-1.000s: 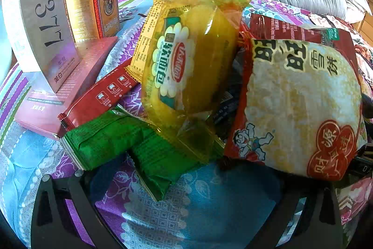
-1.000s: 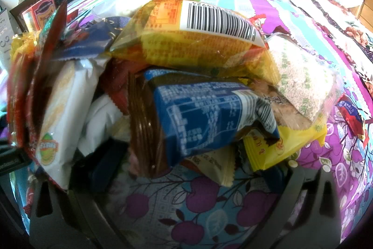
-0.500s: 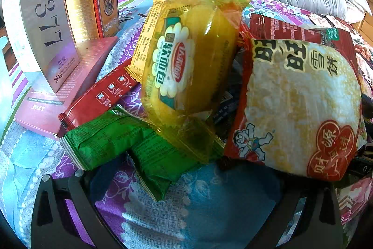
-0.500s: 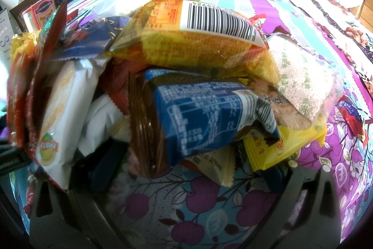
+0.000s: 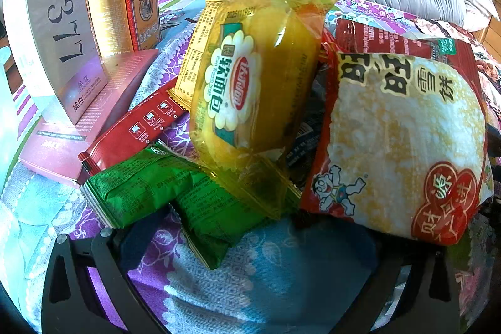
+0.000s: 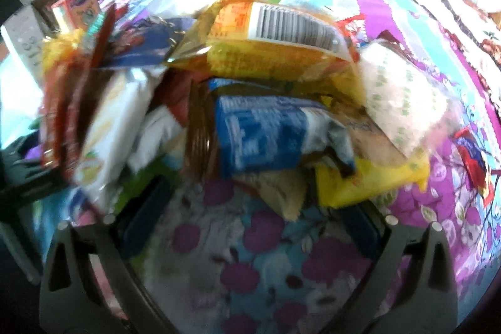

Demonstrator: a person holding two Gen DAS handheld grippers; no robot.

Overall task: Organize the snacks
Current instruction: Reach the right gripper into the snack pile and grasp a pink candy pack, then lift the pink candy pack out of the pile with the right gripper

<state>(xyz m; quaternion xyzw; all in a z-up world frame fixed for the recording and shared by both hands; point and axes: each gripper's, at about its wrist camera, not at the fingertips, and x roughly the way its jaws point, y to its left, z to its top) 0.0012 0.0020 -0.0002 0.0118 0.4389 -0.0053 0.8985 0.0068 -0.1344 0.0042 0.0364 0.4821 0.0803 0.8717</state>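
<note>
Snacks heaped on a flowered bedspread (image 5: 281, 287), with the yellow bread packet (image 5: 253, 89) as the landmark at the middle of the heap. Left of the bread packet: a red stick packet (image 5: 131, 133) lying flat, and beyond it a pink box (image 5: 94, 111) with a tall grey box (image 5: 59, 30) and a red-and-gold box (image 5: 125, 8) standing upright. Below the bread packet, partly under its lower edge: two green packets (image 5: 162, 193). Right of the bread packet, touching it: a red-and-white rice cracker bag (image 5: 404, 146). Left gripper (image 5: 250, 280) spread wide, empty, low on the bedspread in front of the green packets.

From the right wrist, blurred: a blue packet (image 6: 260, 133) under a yellow barcode packet (image 6: 281, 49), a white bag (image 6: 404, 102) beside them. Right gripper (image 6: 247, 271) also spread wide, holding nothing, just short of the blue packet.
</note>
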